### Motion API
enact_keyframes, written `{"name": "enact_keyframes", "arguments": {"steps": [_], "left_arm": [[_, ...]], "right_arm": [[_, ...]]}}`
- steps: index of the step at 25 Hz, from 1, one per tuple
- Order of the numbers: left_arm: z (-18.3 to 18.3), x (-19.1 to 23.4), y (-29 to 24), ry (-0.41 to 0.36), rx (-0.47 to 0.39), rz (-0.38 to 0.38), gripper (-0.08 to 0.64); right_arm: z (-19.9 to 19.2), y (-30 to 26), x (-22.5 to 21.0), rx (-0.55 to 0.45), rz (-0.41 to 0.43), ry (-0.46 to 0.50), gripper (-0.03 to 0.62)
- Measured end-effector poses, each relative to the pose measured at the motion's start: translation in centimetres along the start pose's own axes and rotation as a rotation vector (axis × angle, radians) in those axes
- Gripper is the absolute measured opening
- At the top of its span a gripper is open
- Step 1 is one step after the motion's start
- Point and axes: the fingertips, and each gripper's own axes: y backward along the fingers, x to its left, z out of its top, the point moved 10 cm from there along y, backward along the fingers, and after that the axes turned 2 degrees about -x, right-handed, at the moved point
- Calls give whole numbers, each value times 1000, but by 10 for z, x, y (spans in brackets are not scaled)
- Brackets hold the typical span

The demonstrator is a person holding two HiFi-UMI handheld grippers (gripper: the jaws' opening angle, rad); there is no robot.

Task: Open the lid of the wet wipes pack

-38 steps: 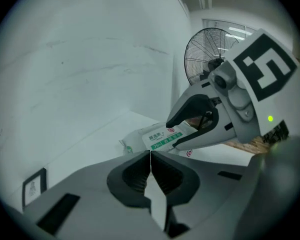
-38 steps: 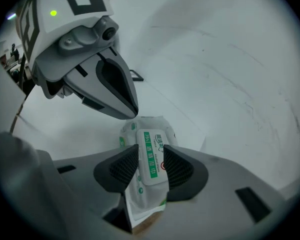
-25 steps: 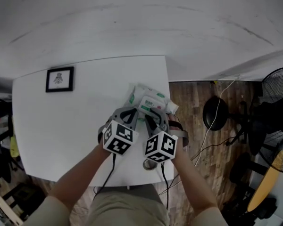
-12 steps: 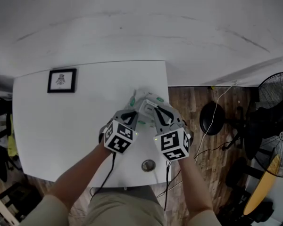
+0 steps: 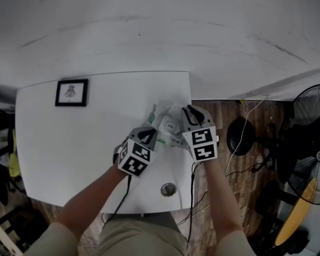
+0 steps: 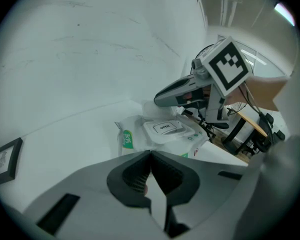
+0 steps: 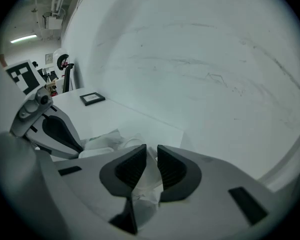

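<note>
The white wet wipes pack (image 5: 168,126) lies near the right edge of the white table (image 5: 85,143). Its lid, printed OPEN (image 6: 165,128), lies flat and closed. My left gripper (image 5: 151,133) is at the pack's near left end, jaws together (image 6: 151,154) on the wrapper's edge. My right gripper (image 5: 188,110) reaches over the far right end of the pack (image 7: 105,139). Its jaws (image 7: 151,151) are opening, with a narrow gap and crumpled white wrapper between them. In the left gripper view the right gripper (image 6: 157,98) hovers just behind the pack.
A small black picture frame (image 5: 71,92) lies at the table's far left. A round hole (image 5: 168,189) sits near the front edge. Past the table's right edge are wooden floor, a chair base (image 5: 242,132), a cable and a fan (image 5: 314,105).
My right gripper has swung from beside the left one out to the pack's far right end, rolling as it went. The pack looks more bunched. The left gripper has stayed put.
</note>
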Motion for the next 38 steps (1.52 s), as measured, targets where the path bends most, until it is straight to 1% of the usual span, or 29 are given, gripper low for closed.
{"name": "enact_keyframes", "arguments": {"steps": [3, 6, 7, 8, 11, 12, 13, 15, 16, 17, 18, 20, 23, 27, 29, 32, 36, 38], "left_arm": [[0, 0, 1, 2, -5, -1, 23], [-1, 0, 1, 9, -12, 2, 23], [-1, 0, 1, 10, -12, 4, 23], [-1, 0, 0, 8, -11, 6, 23], [2, 1, -2, -2, 5, 21, 23], [3, 1, -2, 10, 12, 22, 23], [2, 1, -1, 41, 17, 13, 23], [0, 4, 3, 145, 14, -29, 23], [0, 6, 7, 193, 7, -48, 23], [1, 8, 13, 223, -3, -56, 23], [3, 8, 21, 232, -15, -53, 23], [10, 6, 40, 208, -38, -31, 23], [29, 5, 68, 151, -79, 9, 23], [69, -4, 114, 61, -174, 58, 23], [89, -15, 138, 5, -235, 60, 23], [113, -31, 173, -65, -325, 47, 23], [135, -55, 221, -154, -420, 71, 23], [140, -67, 242, -182, -457, 79, 23]], "right_arm": [[-5, -10, -2, 25, -4, -17, 80], [-14, -19, -1, 79, -2, 11, 95], [-17, -22, -1, 94, 2, 16, 91], [-19, -23, -1, 105, 5, 17, 64], [-15, -20, -5, 119, -11, 10, 61], [-13, -16, -6, 113, -20, 3, 61], [-11, -10, -6, 101, -25, -10, 61], [-4, 6, -7, 59, -25, -58, 57], [2, 17, -9, 30, -23, -89, 35], [8, 29, -10, -1, -22, -118, 32], [15, 42, -11, -31, -24, -137, 32], [30, 69, -10, -82, -30, -145, 31], [54, 109, -5, -155, -39, -119, 29], [86, 166, 6, -265, -52, -88, 31], [98, 196, 10, -314, -72, -82, 31], [109, 240, 19, -379, -100, -85, 29], [115, 291, 35, -451, -115, -86, 30], [116, 313, 45, -480, -112, -80, 31]]}}
